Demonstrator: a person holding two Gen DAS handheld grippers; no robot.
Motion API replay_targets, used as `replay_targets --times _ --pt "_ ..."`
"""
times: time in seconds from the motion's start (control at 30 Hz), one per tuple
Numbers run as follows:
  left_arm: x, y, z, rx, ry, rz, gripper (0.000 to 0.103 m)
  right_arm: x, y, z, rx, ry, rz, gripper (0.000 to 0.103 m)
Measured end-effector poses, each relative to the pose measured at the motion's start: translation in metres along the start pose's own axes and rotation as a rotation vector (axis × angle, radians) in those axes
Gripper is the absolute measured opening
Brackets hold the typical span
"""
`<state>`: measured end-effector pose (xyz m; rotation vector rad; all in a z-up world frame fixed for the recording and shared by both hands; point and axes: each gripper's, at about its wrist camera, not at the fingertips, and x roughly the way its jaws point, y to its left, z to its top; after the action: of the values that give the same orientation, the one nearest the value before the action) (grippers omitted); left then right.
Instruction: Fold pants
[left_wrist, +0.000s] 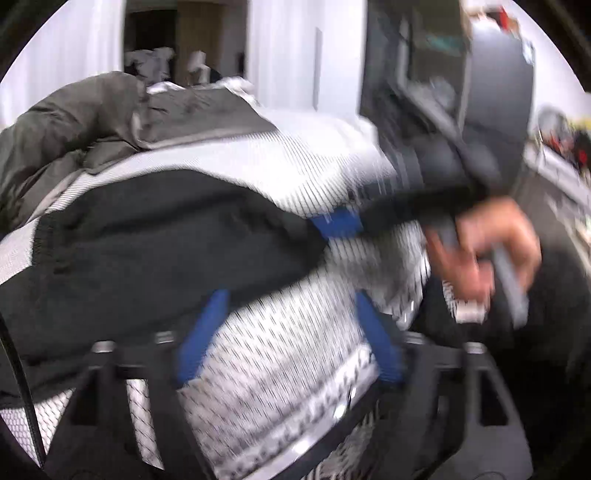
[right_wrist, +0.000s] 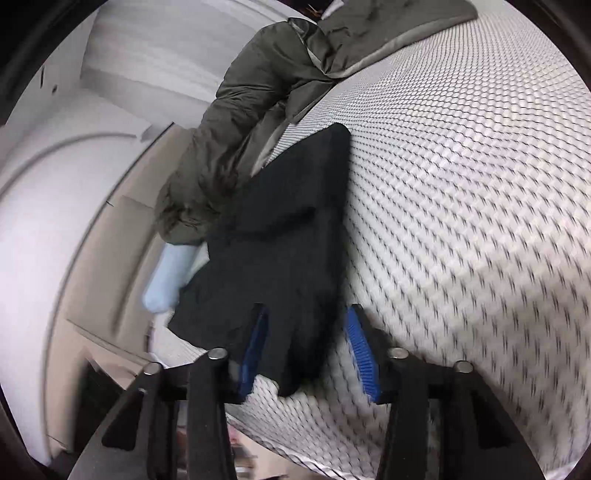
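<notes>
The black pants (right_wrist: 291, 221) lie folded on a white mattress (right_wrist: 461, 184) with a honeycomb pattern. A strip of the cloth runs between the blue fingers (right_wrist: 360, 354) of my right gripper (right_wrist: 306, 350). Its jaws stand a little apart and open, and the cloth lies flat, not pinched. In the left wrist view the pants (left_wrist: 166, 251) fill the left side. My left gripper (left_wrist: 291, 338) is open over bare mattress (left_wrist: 280, 369), its left finger (left_wrist: 203, 332) at the pants' edge. A hand (left_wrist: 491, 251) holds the right gripper (left_wrist: 336, 221) at the far edge of the pants.
An olive-grey padded jacket (right_wrist: 229, 147) lies bunched at the mattress edge beyond the pants, also in the left wrist view (left_wrist: 74, 122). A pale blue roll (right_wrist: 166, 280) sits beside the pants at the bed's side. A cluttered shelf (left_wrist: 565, 147) stands at the right.
</notes>
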<state>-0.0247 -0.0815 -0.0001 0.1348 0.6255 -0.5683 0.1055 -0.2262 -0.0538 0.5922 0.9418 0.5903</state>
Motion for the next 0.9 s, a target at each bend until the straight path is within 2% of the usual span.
replay_targets --times 0.03,0.07,0.13,0.2,0.27,0.37,0.4,0.43,0.47,0.5,0.53,0.57,0.63,0.8,0.9 --pt "-0.001 0.007 0.010 -0.024 -0.020 0.012 0.081 0.002 0.002 -0.006 -0.014 0.011 -0.025 0.004" --pt "-0.001 0.015 0.017 -0.041 -0.030 0.022 0.081 0.002 0.003 -0.012 -0.011 0.015 -0.042 0.003" --pt "-0.002 0.031 0.033 -0.074 -0.058 0.037 0.082 -0.012 0.002 -0.031 -0.019 0.020 -0.019 0.003" --pt "0.011 0.049 0.053 -0.110 -0.050 0.055 0.087 -0.017 0.003 -0.041 -0.016 0.028 -0.008 0.003" --pt "0.042 0.070 0.083 -0.132 0.038 0.042 0.087 -0.018 0.005 -0.043 -0.038 0.037 -0.047 0.005" --pt "0.116 0.084 0.116 -0.095 0.252 0.012 0.087 -0.009 0.012 -0.040 -0.022 0.054 -0.057 0.018" --pt "0.140 0.083 0.117 -0.056 0.356 -0.010 0.087 -0.008 0.015 -0.038 -0.015 0.047 -0.051 0.023" --pt "0.156 0.082 0.116 -0.032 0.419 -0.017 0.087 -0.007 0.018 -0.034 -0.013 0.029 -0.042 0.034" --pt "0.170 0.083 0.113 -0.023 0.461 -0.015 0.087 -0.004 0.020 -0.033 -0.019 0.022 -0.047 0.035" --pt "0.175 0.081 0.110 -0.029 0.468 -0.008 0.087 0.002 0.021 -0.031 -0.028 0.018 -0.069 0.032" --pt "0.181 0.085 0.110 -0.042 0.477 -0.006 0.087 0.009 0.023 -0.029 -0.034 0.013 -0.099 0.015" --pt "0.185 0.089 0.110 -0.055 0.484 -0.014 0.087 0.014 0.022 -0.028 -0.036 0.020 -0.118 0.008" --pt "0.189 0.095 0.116 -0.071 0.474 -0.004 0.087 0.013 0.021 -0.033 -0.032 0.014 -0.083 0.003" --pt "0.196 0.098 0.117 -0.068 0.458 0.019 0.087 -0.006 0.015 -0.058 -0.018 0.027 -0.050 0.002" --pt "0.175 0.105 0.119 -0.099 0.392 0.043 0.087 -0.026 0.017 -0.059 -0.014 -0.003 -0.060 0.012"
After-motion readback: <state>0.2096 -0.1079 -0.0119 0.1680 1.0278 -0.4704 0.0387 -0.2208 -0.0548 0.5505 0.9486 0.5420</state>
